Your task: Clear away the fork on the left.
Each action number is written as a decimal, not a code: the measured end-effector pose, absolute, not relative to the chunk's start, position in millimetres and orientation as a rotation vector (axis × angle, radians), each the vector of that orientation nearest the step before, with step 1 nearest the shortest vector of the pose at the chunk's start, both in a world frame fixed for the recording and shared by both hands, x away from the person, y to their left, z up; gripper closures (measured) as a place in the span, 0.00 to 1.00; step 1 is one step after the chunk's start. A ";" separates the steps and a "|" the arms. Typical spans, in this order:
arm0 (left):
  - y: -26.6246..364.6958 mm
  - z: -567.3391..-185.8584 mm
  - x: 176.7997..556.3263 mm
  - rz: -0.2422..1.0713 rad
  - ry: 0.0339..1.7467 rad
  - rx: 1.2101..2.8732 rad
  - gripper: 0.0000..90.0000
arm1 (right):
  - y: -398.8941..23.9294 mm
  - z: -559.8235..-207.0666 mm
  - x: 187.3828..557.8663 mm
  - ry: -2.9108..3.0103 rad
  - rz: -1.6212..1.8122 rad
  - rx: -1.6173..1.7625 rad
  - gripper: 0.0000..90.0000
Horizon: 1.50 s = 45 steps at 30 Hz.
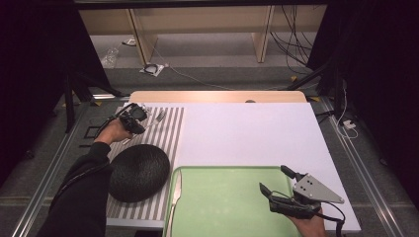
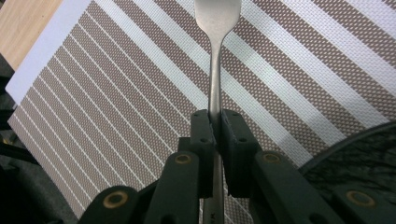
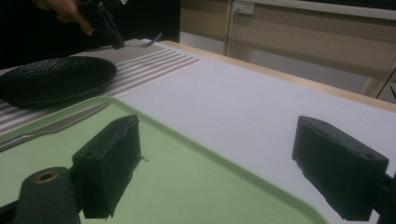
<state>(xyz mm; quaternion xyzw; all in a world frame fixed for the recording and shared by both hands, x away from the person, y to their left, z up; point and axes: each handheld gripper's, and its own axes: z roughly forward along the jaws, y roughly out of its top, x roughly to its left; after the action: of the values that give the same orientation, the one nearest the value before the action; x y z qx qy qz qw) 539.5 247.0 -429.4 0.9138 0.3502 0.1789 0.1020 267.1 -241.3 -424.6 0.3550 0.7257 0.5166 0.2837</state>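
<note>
A silver fork (image 2: 215,70) is clamped by its handle between the jaws of my left gripper (image 2: 215,122), with the tines pointing away over the striped placemat (image 2: 116,93). In the high view this left gripper (image 1: 137,118) holds the fork (image 1: 158,117) above the mat's far end. A black plate (image 1: 137,172) sits on the mat nearer the person. My right gripper (image 1: 272,177) hovers open over the right part of the green tray (image 1: 232,207); its jaws stand wide apart with nothing between them (image 3: 224,158). A knife (image 1: 175,195) lies along the tray's left edge.
A white sheet (image 1: 247,133) covers the table beyond the tray. The placemat (image 1: 170,133) lies on the left side. The table's wooden far edge (image 1: 217,96) is bare. Cables and wooden shelving stand on the floor behind.
</note>
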 end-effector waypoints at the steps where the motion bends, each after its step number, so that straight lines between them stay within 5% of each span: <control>1: 247.3 -427.7 538.3 0.528 1.038 2.693 0.93 | -241.0 -424.6 267.2 1.941 1.385 0.954 0.18; 21: 227.6 -388.9 485.9 0.418 1.055 2.512 0.93 | -241.4 -425.1 267.8 1.948 1.372 0.955 0.18; 45: 195.9 -388.7 418.4 0.389 0.912 2.520 0.93 | -240.2 -424.7 266.7 1.939 1.380 0.942 0.18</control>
<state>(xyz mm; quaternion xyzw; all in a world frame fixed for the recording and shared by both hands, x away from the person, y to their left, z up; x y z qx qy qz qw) 418.4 195.9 -388.7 0.9088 0.3288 0.1402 0.2152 266.7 -240.2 -424.7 0.3525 0.7258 0.5165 0.2867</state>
